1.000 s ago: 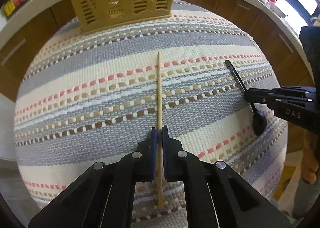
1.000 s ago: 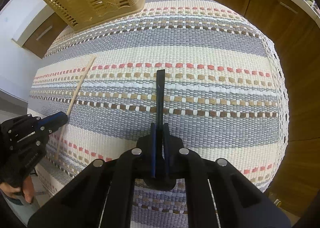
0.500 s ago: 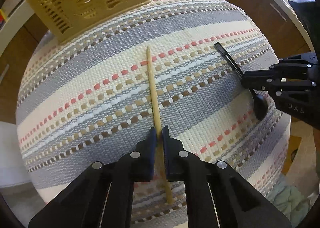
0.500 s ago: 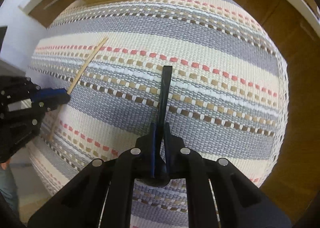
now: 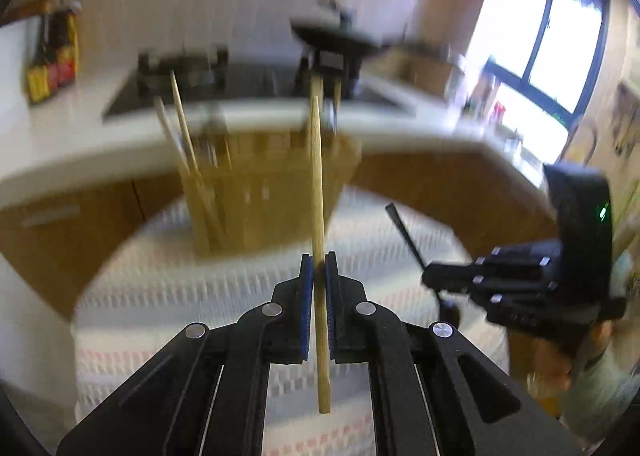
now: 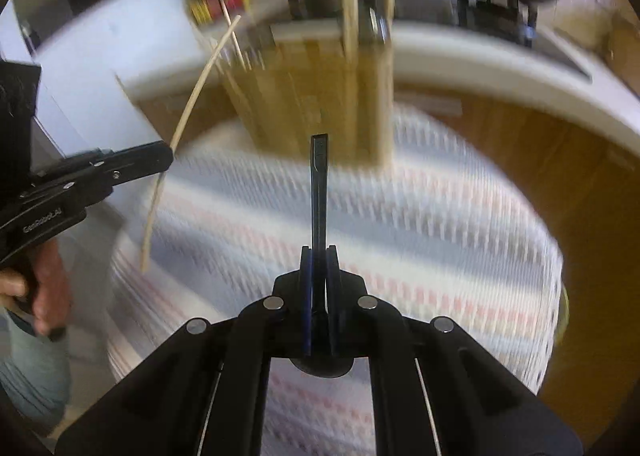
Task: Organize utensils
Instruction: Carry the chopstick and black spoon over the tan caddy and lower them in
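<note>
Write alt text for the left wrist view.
The left gripper is shut on a thin wooden chopstick, aimed at a blurred tan slatted utensil basket on a striped woven tablecloth. At right, the right gripper holds a black spoon.

The left tool [image 5: 316, 276] is clamped on a wooden chopstick [image 5: 317, 191], lifted above the striped cloth [image 5: 180, 296]. Beyond stands a tan utensil basket [image 5: 264, 191] (more sticks inside). At right, the right tool [image 5: 430, 280] grips a black spoon [image 5: 404, 234].

Both wrist views look forward and downward from above the striped cloth [image 5: 180, 296], sharing the utensil basket [image 6: 320, 95].
</note>
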The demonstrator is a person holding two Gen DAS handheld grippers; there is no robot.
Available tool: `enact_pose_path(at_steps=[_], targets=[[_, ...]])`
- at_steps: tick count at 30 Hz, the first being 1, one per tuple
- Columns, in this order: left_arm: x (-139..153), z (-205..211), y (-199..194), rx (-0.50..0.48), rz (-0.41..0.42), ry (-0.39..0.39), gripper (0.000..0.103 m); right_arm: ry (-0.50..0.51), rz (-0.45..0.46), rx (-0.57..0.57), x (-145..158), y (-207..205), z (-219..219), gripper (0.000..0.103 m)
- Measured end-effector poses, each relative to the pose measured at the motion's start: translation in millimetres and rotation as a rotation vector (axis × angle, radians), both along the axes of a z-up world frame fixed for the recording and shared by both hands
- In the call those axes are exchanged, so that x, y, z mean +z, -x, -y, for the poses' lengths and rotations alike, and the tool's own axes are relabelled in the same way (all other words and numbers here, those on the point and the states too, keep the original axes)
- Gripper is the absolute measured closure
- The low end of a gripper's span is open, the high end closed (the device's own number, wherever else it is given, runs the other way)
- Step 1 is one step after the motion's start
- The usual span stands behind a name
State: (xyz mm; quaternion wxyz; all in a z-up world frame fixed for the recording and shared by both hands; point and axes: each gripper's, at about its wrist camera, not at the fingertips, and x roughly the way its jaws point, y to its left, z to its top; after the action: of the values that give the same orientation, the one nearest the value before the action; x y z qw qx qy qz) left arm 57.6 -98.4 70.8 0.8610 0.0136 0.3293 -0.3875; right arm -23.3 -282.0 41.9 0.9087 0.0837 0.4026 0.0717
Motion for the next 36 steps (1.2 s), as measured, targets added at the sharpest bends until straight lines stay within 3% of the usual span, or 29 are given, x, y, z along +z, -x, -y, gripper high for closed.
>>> enact_pose_path(at_steps=[6,11,18,25,32,36], targets=[[45,-1,-21,0.085,0.177,0.161,0.099,-0.055,0.223,-0.008,46,-25,20,0.098],[56,8,-47,0.167,0.27,0.252,0.099,-0.069,0.356,-0.046,67,-50,32,0.098],[40,32,-72,0.268,0.399,0.252,0.099,-0.014,0.45,-0.138,65,-84,38,0.098],[13,47,-77,0.333,0.506,0.242,0.099,-0.016,0.484,-0.151,46,-106,46,0.098],[-8,51,-82,0.371,0.537,0.217,0.099,-0.029,0.493,-0.136,27,-114,45,0.098],[-18,51,-81,0.359,0.541,0.219,0.098,0.017,0.511,-0.145,20,-110,37,0.097]])
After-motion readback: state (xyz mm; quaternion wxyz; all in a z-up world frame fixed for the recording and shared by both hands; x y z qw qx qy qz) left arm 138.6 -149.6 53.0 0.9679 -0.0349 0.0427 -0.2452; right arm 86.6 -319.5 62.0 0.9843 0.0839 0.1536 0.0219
